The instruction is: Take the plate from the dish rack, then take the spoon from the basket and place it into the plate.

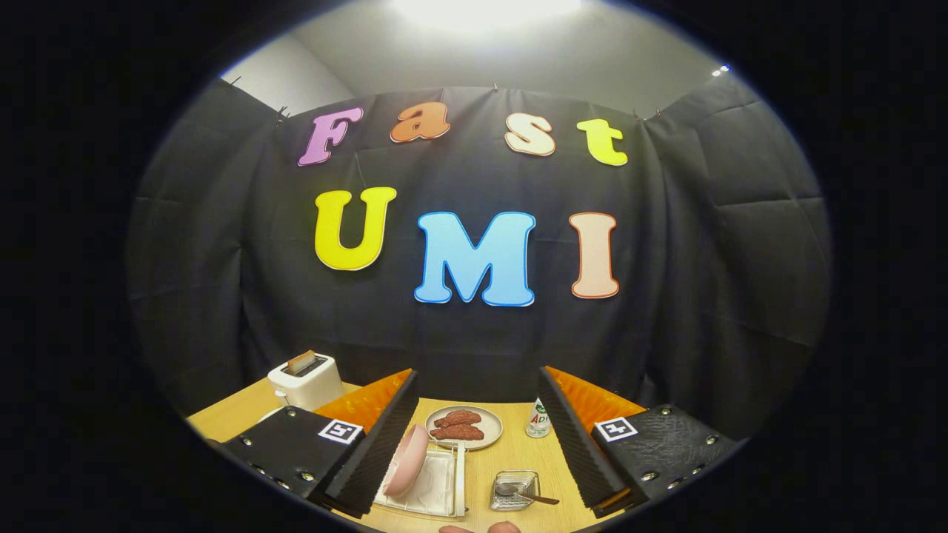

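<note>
A pink plate (406, 460) stands on edge in the white dish rack (437, 481), close to my left finger. To its right a metal spoon (518, 491) lies across a small wire basket (514, 491) on the wooden table. My gripper (475, 437) is open, held above the table with its fingers spread wide, and nothing sits between them. The left finger (385, 437) hangs over the rack's left side. The right finger (574, 444) is just right of the basket.
Beyond the fingers a grey plate (465, 427) carries two pieces of reddish food. A small bottle (539, 419) stands next to the right finger. A white toaster (305, 380) with bread in it sits at the table's far left. Fingertips of a person (480, 528) show below the basket.
</note>
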A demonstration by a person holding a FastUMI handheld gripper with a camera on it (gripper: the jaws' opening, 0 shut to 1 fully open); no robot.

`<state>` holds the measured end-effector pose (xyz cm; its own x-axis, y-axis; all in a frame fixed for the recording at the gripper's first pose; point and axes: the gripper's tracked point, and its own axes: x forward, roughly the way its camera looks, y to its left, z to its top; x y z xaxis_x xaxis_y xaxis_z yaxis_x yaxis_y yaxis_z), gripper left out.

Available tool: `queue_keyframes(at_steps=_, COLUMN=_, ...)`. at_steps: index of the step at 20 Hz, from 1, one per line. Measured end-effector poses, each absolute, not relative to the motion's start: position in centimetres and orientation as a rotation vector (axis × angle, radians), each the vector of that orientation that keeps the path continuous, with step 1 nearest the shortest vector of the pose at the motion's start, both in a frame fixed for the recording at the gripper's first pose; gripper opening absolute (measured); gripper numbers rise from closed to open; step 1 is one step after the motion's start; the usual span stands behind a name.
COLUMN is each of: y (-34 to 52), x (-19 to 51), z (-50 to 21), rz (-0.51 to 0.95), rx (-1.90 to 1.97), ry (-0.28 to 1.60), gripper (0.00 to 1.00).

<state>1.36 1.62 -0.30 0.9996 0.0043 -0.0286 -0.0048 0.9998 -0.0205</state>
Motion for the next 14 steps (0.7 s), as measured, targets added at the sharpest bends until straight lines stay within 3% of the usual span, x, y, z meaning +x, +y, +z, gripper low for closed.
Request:
queue_keyframes(at_steps=5, y=2.9, x=2.2, z=-0.7, rz=0.020, rx=-0.012, ry=0.053, gripper=0.98)
queue_keyframes(at_steps=14, y=7.0, x=5.5, z=-9.0, rz=0.089, rx=0.067, ry=0.539, gripper=0.98)
